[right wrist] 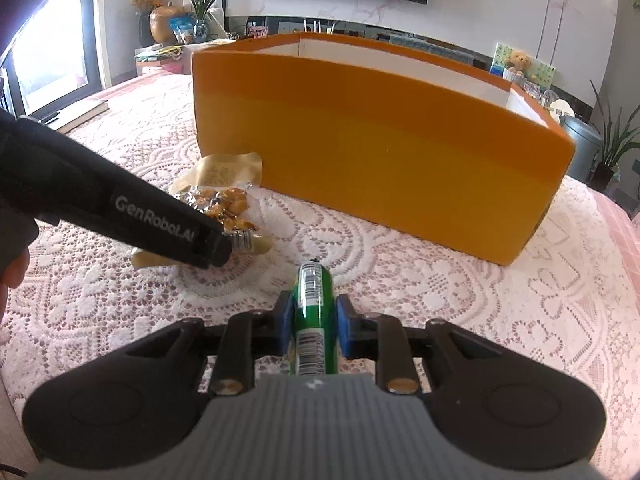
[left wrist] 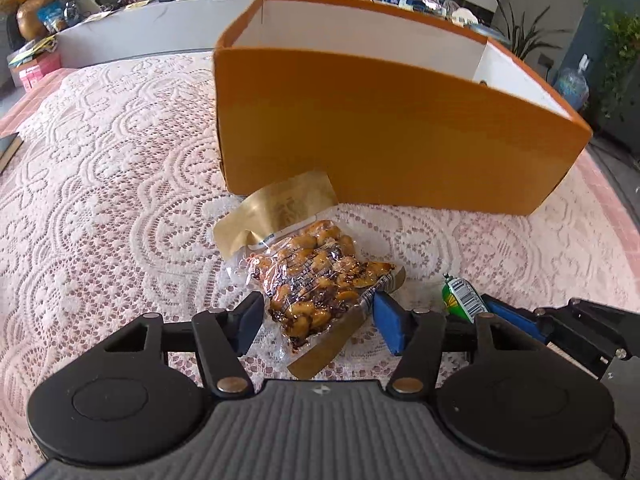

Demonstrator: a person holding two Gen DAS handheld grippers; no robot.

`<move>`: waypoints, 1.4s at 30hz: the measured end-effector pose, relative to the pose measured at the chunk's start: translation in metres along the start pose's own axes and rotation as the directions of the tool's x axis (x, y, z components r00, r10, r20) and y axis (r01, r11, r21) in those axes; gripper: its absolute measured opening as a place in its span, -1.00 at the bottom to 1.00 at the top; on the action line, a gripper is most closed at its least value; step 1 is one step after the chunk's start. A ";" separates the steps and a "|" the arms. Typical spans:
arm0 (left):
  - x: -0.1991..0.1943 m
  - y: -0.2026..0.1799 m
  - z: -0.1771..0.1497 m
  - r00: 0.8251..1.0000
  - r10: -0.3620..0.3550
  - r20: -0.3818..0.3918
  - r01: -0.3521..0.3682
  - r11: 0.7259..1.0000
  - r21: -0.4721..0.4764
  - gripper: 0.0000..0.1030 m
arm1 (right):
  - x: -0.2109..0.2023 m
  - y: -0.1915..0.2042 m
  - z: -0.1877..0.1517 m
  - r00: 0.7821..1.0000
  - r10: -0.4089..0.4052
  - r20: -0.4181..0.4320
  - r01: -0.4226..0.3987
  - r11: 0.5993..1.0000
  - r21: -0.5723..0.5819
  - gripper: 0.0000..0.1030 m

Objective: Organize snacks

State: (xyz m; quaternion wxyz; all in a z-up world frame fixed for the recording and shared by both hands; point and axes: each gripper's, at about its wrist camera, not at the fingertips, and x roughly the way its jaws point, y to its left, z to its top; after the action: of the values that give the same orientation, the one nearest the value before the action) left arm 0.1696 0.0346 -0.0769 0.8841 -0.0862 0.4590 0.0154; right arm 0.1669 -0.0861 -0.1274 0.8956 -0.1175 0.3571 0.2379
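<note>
A clear-and-gold snack bag (left wrist: 316, 280) of glazed brown pieces lies on the lace tablecloth in front of an orange box (left wrist: 380, 136). My left gripper (left wrist: 318, 320) is open, its fingers on either side of the bag's near end. In the right wrist view, my right gripper (right wrist: 311, 320) is shut on a green snack packet (right wrist: 314, 312) with barcodes, held just above the cloth. The packet's tip also shows in the left wrist view (left wrist: 460, 296). The bag (right wrist: 224, 200) and the orange box (right wrist: 380, 148) show there too, with the left gripper's body (right wrist: 140, 208) over the bag.
The orange box is open-topped with white inner walls (left wrist: 360, 36). A dark book (right wrist: 80, 116) lies at the table's far left. A sideboard with plants, a vase (right wrist: 164, 24) and a teddy bear (right wrist: 520, 60) stands behind the table.
</note>
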 end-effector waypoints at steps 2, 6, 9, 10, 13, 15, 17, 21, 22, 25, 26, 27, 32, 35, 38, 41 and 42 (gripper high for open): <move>-0.006 0.003 0.000 1.000 -0.009 0.009 0.009 1.000 -0.025 0.32 | -0.004 -0.001 0.000 1.000 0.002 0.010 -0.002 1.000 0.009 -0.62; -0.013 0.005 0.000 1.000 -0.011 0.022 0.012 0.999 -0.048 0.32 | -0.009 -0.005 0.000 1.000 -0.005 0.011 0.004 0.999 0.034 -0.62; -0.023 0.006 0.002 0.999 -0.031 0.039 0.034 0.996 -0.083 0.30 | -0.013 -0.008 0.001 1.000 -0.011 0.013 0.010 0.999 0.051 -0.62; -0.026 0.006 0.002 0.998 -0.031 0.048 0.036 0.995 -0.090 0.30 | -0.015 -0.008 0.000 1.000 -0.011 0.015 0.010 0.998 0.057 -0.62; -0.034 0.009 0.002 0.997 -0.027 0.072 0.034 0.994 -0.100 0.29 | -0.021 -0.008 0.000 1.000 -0.019 0.021 0.018 0.998 0.056 -0.62; -0.040 0.013 0.001 0.996 -0.040 0.075 0.049 0.991 -0.121 0.29 | -0.026 -0.005 0.000 0.999 -0.027 0.028 0.025 0.999 0.046 -0.62; -0.047 0.014 0.001 0.995 -0.051 0.081 0.062 0.990 -0.130 0.27 | -0.031 -0.003 0.000 0.999 -0.031 0.034 0.030 0.999 0.045 -0.62; -0.054 0.014 0.003 0.993 -0.074 0.094 0.086 0.988 -0.129 0.27 | -0.039 -0.003 -0.001 0.999 -0.045 0.017 0.044 0.997 0.064 -0.62; -0.057 0.013 0.003 0.992 -0.080 0.098 0.092 0.987 -0.128 0.27 | -0.041 -0.003 -0.001 0.999 -0.044 0.015 0.043 0.997 0.066 -0.62; -0.064 0.012 0.004 0.989 -0.102 0.107 0.117 0.984 -0.136 0.27 | -0.049 -0.004 -0.003 0.999 -0.046 0.014 0.045 0.996 0.081 -0.62; -0.065 0.012 0.004 0.988 -0.109 0.110 0.124 0.983 -0.138 0.27 | -0.053 -0.005 -0.003 0.999 -0.045 0.020 0.043 0.995 0.092 -0.62; -0.068 0.011 0.005 0.987 -0.114 0.114 0.129 0.982 -0.136 0.27 | -0.057 -0.006 -0.002 0.999 -0.046 0.028 0.043 0.994 0.099 -0.62; -0.079 0.009 0.012 0.983 -0.133 0.128 0.150 0.980 -0.131 -0.93 | -0.080 -0.011 0.013 0.994 -0.049 0.093 0.037 0.992 0.120 -0.62; -0.083 0.009 0.022 0.976 -0.167 0.138 0.186 0.973 -0.136 -0.83 | -0.092 -0.016 0.028 0.989 -0.051 0.138 0.035 0.993 0.115 -0.62; -0.082 0.007 0.028 0.978 -0.159 0.138 0.174 0.979 -0.109 -0.82 | -0.097 -0.021 0.041 0.985 -0.060 0.159 0.045 0.994 0.096 -0.62; -0.070 0.005 0.031 0.972 -0.219 0.090 0.225 0.972 -0.062 -0.68 | -0.092 -0.026 0.044 0.987 -0.065 0.149 0.052 0.995 0.091 -0.62; -0.068 0.004 0.029 0.970 -0.225 0.085 0.229 0.973 -0.037 -0.59 | -0.089 -0.029 0.042 0.988 -0.073 0.139 0.060 0.994 0.091 -0.62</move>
State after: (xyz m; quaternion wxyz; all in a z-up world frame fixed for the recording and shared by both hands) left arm 0.1538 0.0473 -0.0059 0.8956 -0.1580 0.4095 -0.0719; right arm 0.1497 -0.1251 -0.0342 0.9305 -0.0733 0.2981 0.1999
